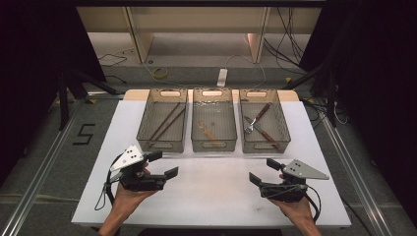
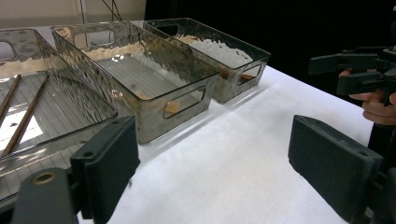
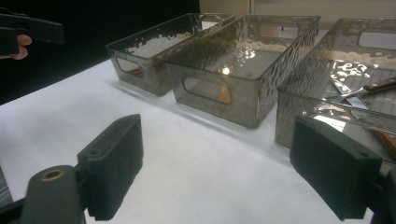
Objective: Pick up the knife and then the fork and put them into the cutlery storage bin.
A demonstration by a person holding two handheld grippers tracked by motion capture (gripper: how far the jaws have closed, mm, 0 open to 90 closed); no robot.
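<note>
Three clear bins are lined up side by side across the far half of a white table [image 1: 211,196], and two grippers are held above its near half, well short of them. The left gripper [image 1: 166,164] is held by the person's left hand [image 1: 125,196] in front of the left bin [image 1: 163,120], its jaws spread wide with nothing between them; in the left gripper view the bare tabletop is seen between the two black pads, and the left bin's near corner lies just beyond the left pad. The right gripper [image 1: 263,171] is held by the right hand [image 1: 295,206] in front of the right bin [image 1: 264,120], its jaws likewise spread apart and empty, with white table seen between its pads in the right gripper view. The two grippers are pointed inward toward one another and are kept well apart. Two chopsticks [image 1: 167,121] are laid slantwise on the floor of the left bin, close together and roughly parallel; they are also seen through its wall in the left gripper view. A wooden spoon [image 1: 208,132] is laid in the middle bin [image 1: 213,120], nearer its front wall. Wooden-handled cutlery [image 1: 259,125] is crossed in the right bin, with the metal ends toward its left side. Cables and a white power strip [image 1: 222,77] are seen on the floor beyond the table, and the number 5 [image 1: 84,133] is taped on the floor to the left.
</note>
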